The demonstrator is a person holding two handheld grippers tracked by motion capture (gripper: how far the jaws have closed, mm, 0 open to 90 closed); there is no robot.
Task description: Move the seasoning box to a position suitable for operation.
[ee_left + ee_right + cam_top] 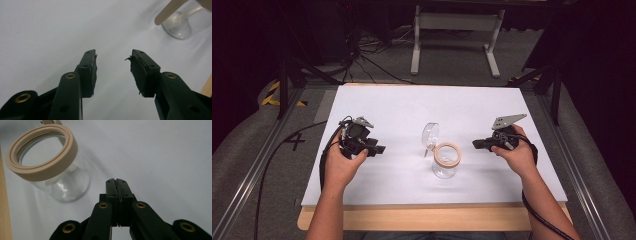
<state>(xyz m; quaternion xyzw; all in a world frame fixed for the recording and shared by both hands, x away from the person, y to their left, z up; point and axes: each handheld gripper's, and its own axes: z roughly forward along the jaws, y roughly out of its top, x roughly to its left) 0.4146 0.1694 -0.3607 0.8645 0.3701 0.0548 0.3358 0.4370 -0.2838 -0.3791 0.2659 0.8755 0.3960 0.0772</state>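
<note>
White table [377, 105], glass jar [445, 162] at centre w/ lid [430, 135] swung open. Left gripper [379, 148] at 9 o'clock, jaws wide (ready to steady it?); right gripper [477, 144] at 3, closed, empty.

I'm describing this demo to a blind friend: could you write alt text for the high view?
A clear glass jar with a tan ring at its open mouth stands mid-table on a white sheet, its hinged glass lid swung up behind it. A person's left gripper, jaws open, and right gripper, jaws shut, point at it from either side.
</note>
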